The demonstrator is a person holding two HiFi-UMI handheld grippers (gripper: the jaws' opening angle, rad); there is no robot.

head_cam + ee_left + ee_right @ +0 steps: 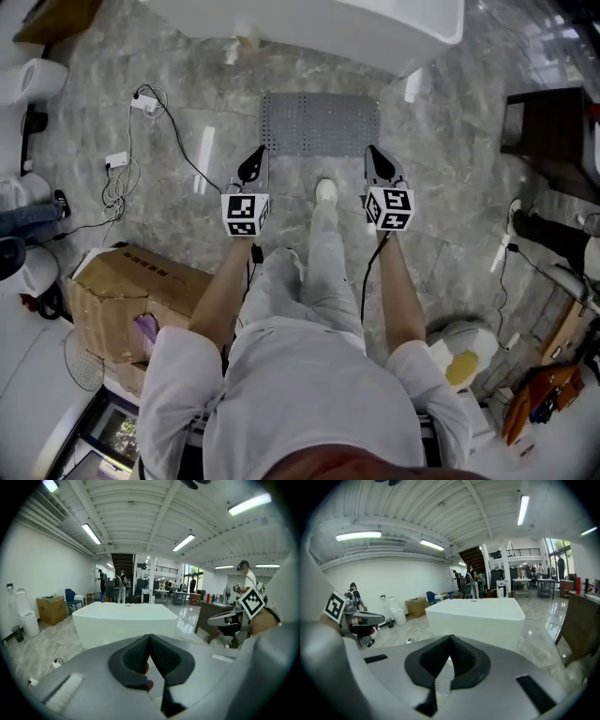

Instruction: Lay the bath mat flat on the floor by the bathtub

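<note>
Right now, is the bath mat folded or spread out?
Spread out: the head view shows the bath mat as one full rectangle beside the bathtub, near corners held by left gripper and right gripper.

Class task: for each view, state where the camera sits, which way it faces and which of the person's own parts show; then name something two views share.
Head view: on the person's head, facing steeply down at the grey perforated bath mat; shows arms, legs, left gripper, right gripper.
Left gripper view: on that gripper, facing level towards the white bathtub; shows its jaws shut on the mat.
Right gripper view: the same from the right gripper.
Shared: both gripper views show the bathtub.
</note>
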